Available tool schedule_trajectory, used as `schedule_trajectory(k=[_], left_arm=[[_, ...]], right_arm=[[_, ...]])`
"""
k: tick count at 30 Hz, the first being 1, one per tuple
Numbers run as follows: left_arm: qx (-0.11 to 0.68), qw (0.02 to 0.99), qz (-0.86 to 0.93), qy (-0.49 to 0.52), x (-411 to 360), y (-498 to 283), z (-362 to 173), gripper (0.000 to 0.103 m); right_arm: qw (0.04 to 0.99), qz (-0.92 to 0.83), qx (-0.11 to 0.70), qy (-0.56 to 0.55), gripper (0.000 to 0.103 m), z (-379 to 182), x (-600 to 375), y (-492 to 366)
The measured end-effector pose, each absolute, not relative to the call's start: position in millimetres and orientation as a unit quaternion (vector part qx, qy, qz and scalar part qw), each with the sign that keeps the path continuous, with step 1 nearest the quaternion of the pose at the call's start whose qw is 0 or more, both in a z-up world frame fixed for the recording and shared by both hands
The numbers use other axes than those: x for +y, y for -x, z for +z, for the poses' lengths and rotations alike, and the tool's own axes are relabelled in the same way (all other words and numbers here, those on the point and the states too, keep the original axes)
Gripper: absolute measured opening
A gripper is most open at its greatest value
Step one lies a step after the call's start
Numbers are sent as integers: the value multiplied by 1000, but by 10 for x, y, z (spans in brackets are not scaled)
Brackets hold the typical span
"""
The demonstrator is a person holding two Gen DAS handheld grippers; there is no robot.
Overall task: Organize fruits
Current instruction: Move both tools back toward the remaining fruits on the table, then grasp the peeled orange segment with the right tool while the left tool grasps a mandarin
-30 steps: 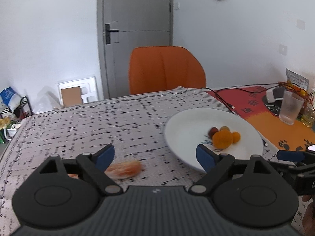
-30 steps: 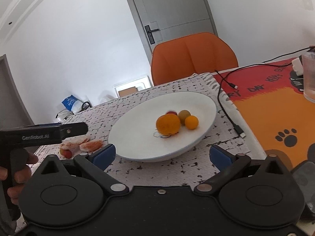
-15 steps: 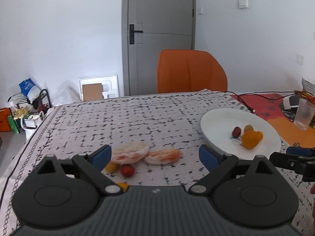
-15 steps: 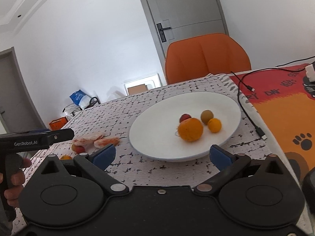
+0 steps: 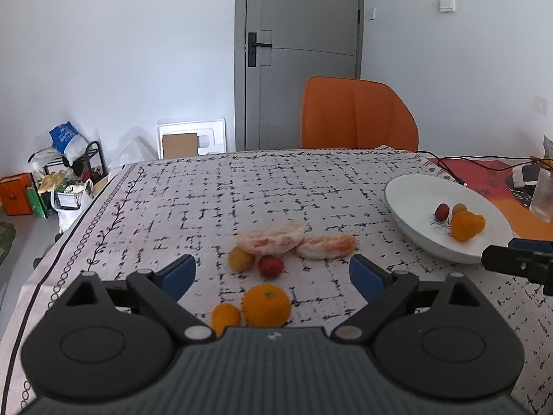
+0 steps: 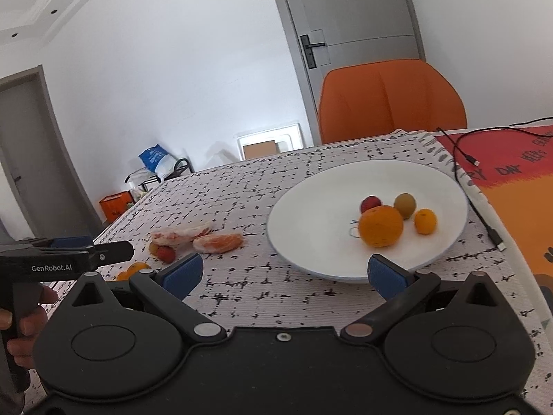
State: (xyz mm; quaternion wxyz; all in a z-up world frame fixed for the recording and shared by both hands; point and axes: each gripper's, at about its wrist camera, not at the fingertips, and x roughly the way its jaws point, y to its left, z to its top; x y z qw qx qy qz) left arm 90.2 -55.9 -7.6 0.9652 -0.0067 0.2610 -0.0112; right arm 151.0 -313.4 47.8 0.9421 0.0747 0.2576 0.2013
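A white plate (image 5: 411,193) (image 6: 311,214) on the patterned tablecloth holds an orange (image 6: 381,226), a red fruit (image 6: 370,203), a green-brown fruit (image 6: 405,204) and a small orange fruit (image 6: 425,221). Left of the plate lie two peeled citrus pieces (image 5: 271,238) (image 5: 326,246), a yellow fruit (image 5: 240,259), a red fruit (image 5: 270,266), an orange (image 5: 266,305) and a small orange fruit (image 5: 225,317). My left gripper (image 5: 273,273) is open, just above the loose orange. My right gripper (image 6: 283,271) is open and empty, in front of the plate.
An orange chair (image 5: 357,114) stands behind the table. A red-orange mat (image 6: 511,180) with a cable (image 6: 484,221) lies right of the plate. A plastic cup (image 5: 544,195) stands at the far right. The table's left edge (image 5: 69,252) drops to floor clutter.
My left gripper has swung left and back from the plate to the loose fruit. My right gripper has drawn back a little and turned left. Both stay open.
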Motion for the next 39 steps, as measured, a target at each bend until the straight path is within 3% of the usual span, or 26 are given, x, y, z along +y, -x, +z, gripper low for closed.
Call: schedule_trajectory(k=[13,18,23,29,33,36,39], left_arm=[[271,962,1,35,-227,-800,-256,88],[279,959,8,53,-68,-792,-319,65],[290,954,14,70,60,-810,-386,52],[298,951,2,81,76,-839,-460,44],[298,951,-14,83,44,-871,-507,42],[306,948,-19,85,43,-922,-545,29],[305,948,-18,88,77,-950,-547,18]], right_arm=[[934,226,272,-57,103,457,-2836,-1531],[934,229,271,-44,103,445,-2698,-1553],[932,236,272,-22,100,413,-2548,-1569],[927,248,282,-12,87,400,-2407,-1624],[927,238,289,-11,72,384,-2360,-1703],[923,242,298,-15,62,364,-2320,-1772],[921,247,302,-11,61,357,-2251,-1814]])
